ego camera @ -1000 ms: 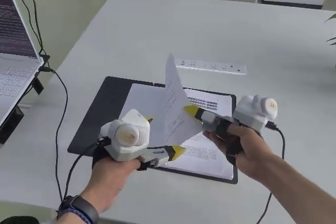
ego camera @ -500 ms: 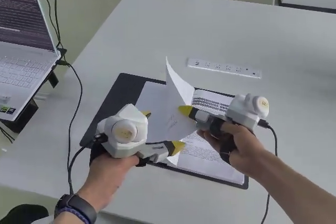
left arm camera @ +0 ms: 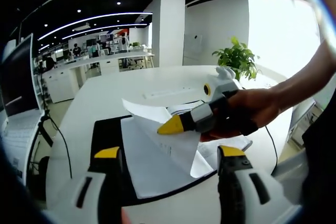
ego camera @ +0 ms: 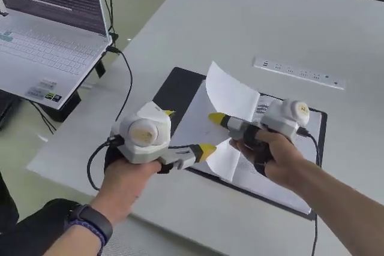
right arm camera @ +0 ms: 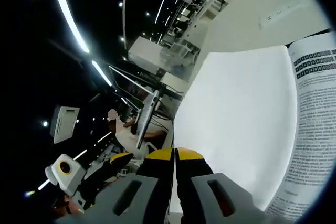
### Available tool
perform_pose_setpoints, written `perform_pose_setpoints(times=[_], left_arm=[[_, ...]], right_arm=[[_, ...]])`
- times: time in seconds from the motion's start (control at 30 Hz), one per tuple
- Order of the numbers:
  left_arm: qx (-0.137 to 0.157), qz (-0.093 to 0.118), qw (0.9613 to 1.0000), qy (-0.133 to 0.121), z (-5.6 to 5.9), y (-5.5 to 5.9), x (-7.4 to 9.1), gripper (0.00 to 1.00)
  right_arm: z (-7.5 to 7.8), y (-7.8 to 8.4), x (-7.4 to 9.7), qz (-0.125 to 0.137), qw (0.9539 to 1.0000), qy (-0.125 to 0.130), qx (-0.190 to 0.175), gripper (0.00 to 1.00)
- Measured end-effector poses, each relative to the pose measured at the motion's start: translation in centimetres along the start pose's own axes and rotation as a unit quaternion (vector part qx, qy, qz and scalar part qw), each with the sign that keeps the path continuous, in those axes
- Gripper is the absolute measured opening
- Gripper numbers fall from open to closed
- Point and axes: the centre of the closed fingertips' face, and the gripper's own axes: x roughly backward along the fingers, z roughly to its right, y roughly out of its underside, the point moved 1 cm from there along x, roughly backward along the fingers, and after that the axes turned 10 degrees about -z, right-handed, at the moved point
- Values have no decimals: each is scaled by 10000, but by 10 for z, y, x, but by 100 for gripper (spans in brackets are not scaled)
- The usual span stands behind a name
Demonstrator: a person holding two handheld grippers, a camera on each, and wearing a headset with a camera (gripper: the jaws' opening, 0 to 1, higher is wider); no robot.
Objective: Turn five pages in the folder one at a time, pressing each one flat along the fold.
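Okay, my right hand-held gripper (ego camera: 217, 118) is clenched on the free edge of the page (ego camera: 231, 94), jaws pressed together, and the sheet stands up off the folder (ego camera: 174, 91) in a curl, bowing over toward the left-hand side. My left hand-held gripper (left arm camera: 170, 156) is released, jaws wide apart with nothing between them, hovering over the near edge of the folder just left of the lifted sheet. What matters for the coming move, as I judge it: the fold runs away from me, from the folder's near edge toward the power strip (ego camera: 298, 73). The landing side lies to the left of my right jaws, so the page has to swing leftward across that line. The left one is the nearer of the two to that landing side, well placed to press down along the fold. Under the lifted page, the printed sheet (right arm camera: 315, 108) lies flat on the right. The folder sits on a pale grey surface (ego camera: 240, 16), with a laptop (ego camera: 48, 46) and its cable (ego camera: 126, 82) off to the left, and a plant (left arm camera: 239, 59) beyond in a bright open office.
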Motion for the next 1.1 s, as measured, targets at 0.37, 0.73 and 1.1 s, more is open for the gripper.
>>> perform_pose_setpoints(times=[0.37, 0.73, 1.1], left_arm=[[413, 19, 9989, -227, -24, 18, 11, 73], [554, -80, 9981, -244, -30, 25, 8, 73], [529, -182, 9982, -209, -32, 23, -1, 74]], right_arm=[[26, 17, -43, -279, 9985, 197, -426, 0], [53, 28, -66, -394, 9950, 677, -616, 0], [61, 31, -73, -380, 9932, 704, -845, 9]])
